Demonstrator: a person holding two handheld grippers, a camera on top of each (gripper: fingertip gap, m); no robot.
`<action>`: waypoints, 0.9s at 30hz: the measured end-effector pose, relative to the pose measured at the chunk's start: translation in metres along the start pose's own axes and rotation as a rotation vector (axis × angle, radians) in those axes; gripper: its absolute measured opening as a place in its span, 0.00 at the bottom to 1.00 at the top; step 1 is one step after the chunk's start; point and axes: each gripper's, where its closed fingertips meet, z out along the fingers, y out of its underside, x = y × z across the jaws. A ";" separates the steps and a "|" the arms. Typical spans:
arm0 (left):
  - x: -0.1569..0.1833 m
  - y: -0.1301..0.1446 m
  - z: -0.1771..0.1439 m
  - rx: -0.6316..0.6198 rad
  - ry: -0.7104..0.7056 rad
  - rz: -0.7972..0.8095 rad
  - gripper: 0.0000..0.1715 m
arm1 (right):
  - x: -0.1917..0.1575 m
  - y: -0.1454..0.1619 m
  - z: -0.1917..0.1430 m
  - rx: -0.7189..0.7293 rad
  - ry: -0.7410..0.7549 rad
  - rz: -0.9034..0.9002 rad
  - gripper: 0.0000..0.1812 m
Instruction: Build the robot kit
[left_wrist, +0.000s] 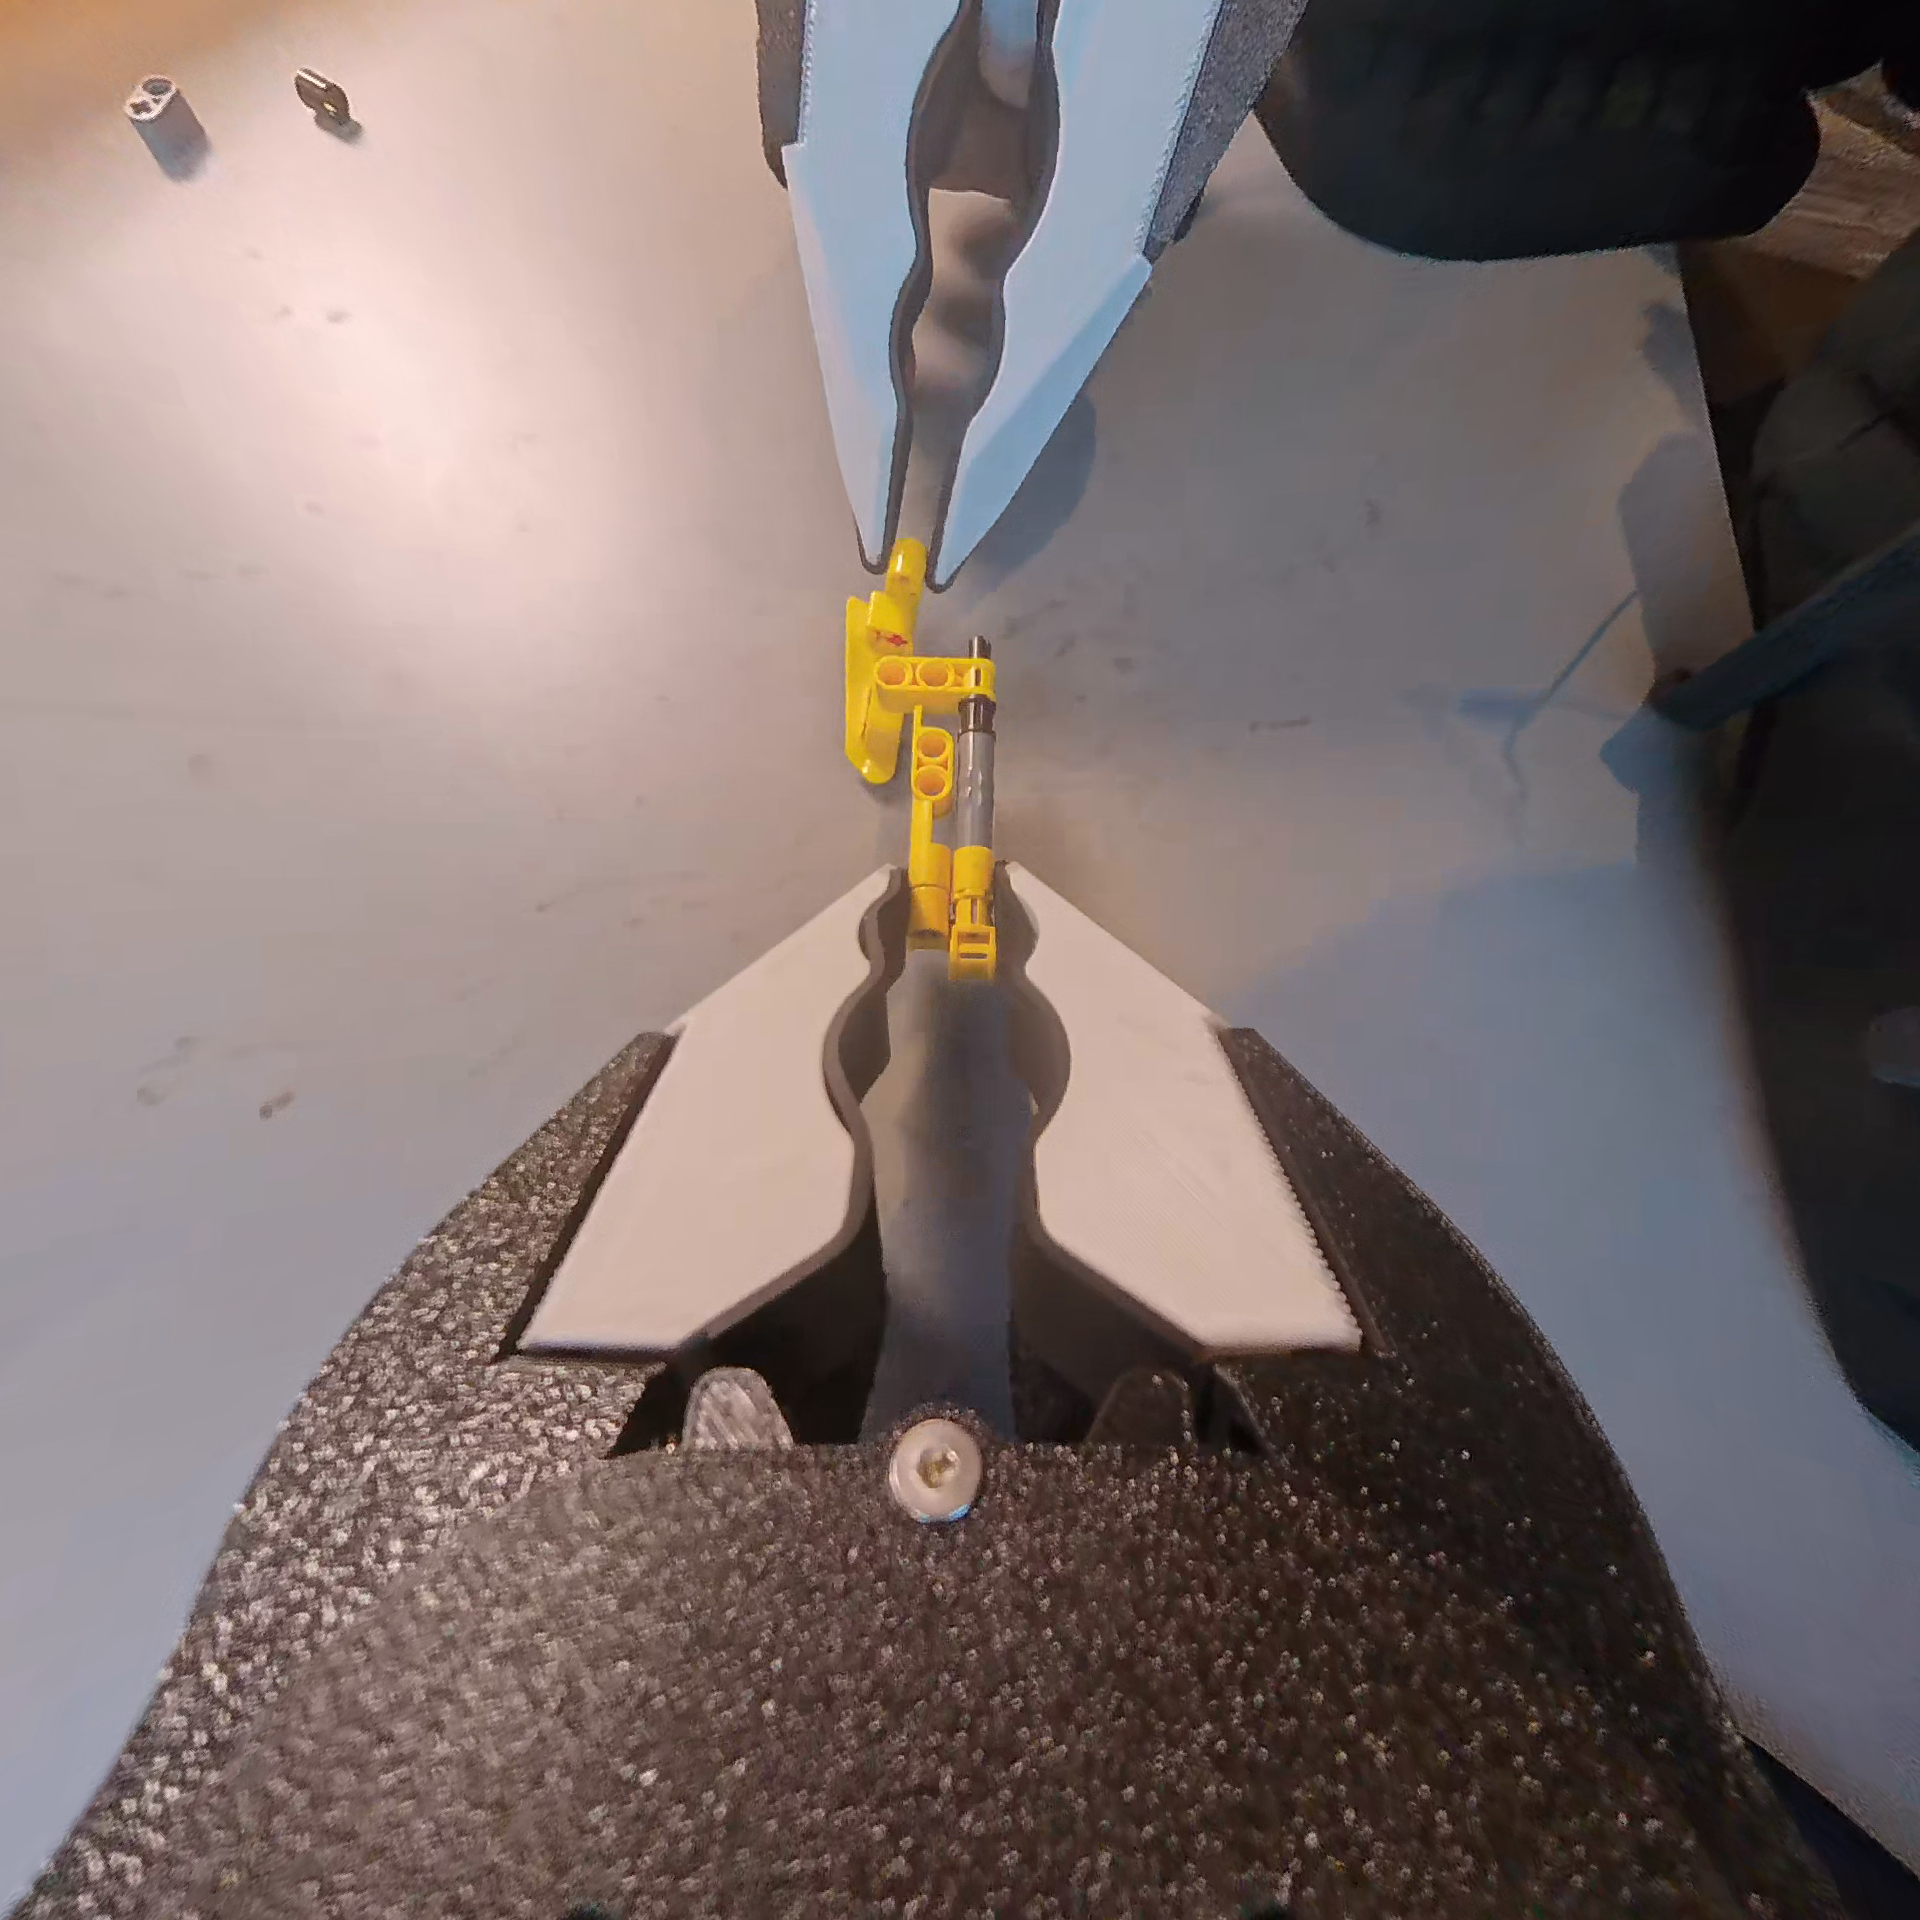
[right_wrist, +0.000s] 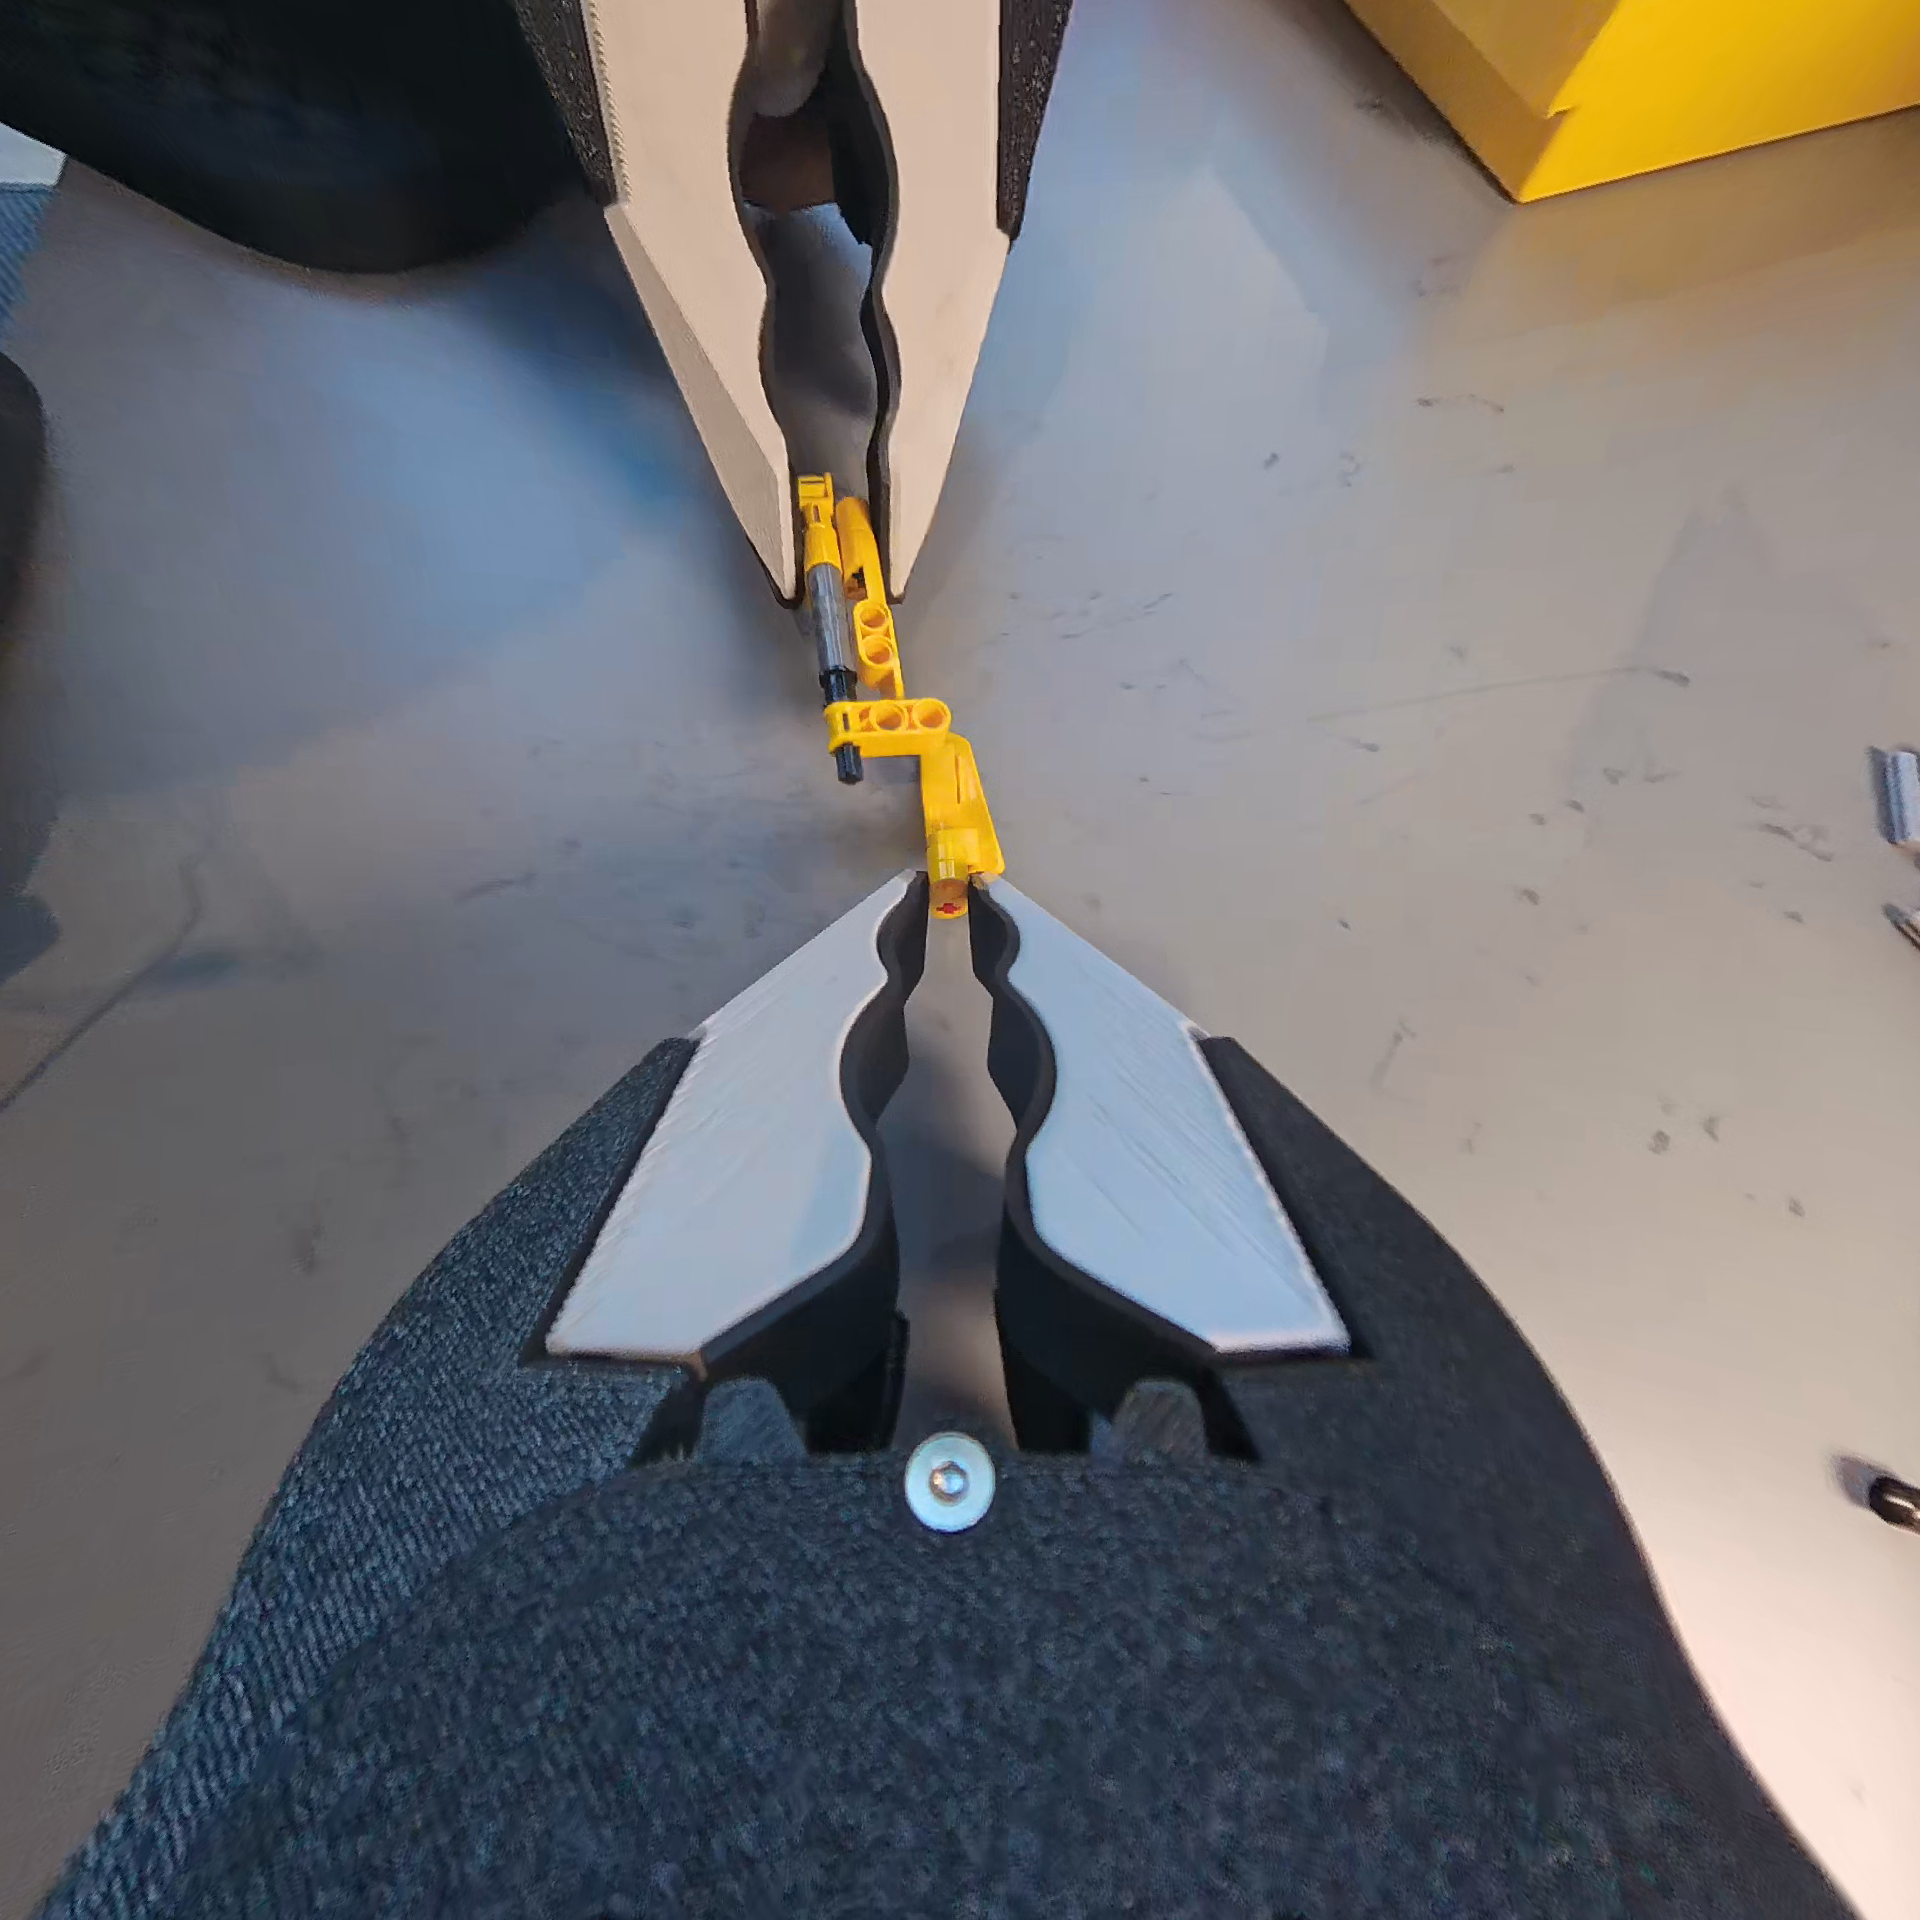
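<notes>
The left gripper (left_wrist: 951, 894) clamps one end of a yellow brick assembly (left_wrist: 925, 748). Opposite it, the right gripper (right_wrist: 948, 891) pinches the assembly's other end above the grey table (right_wrist: 1351, 727).

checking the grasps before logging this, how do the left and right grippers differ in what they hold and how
The left gripper clamps the yellow assembly at the end with the yellow cylinder and grey shaft; the right gripper pinches the opposite end, a small yellow tip with a red mark. The left closes on two parallel parts, the right on one narrow piece. Both are shut on the same assembly, facing each other above the table.
</notes>
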 end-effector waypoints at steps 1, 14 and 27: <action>0.000 0.001 0.001 -0.003 0.001 0.000 0.09 | -0.001 -0.001 0.000 0.001 -0.004 -0.002 0.04; 0.004 0.003 0.012 -0.026 0.004 0.004 0.09 | -0.008 -0.004 0.004 0.008 -0.025 -0.008 0.04; 0.002 0.004 0.013 -0.029 -0.015 0.017 0.09 | -0.007 -0.001 0.007 -0.010 -0.015 -0.001 0.04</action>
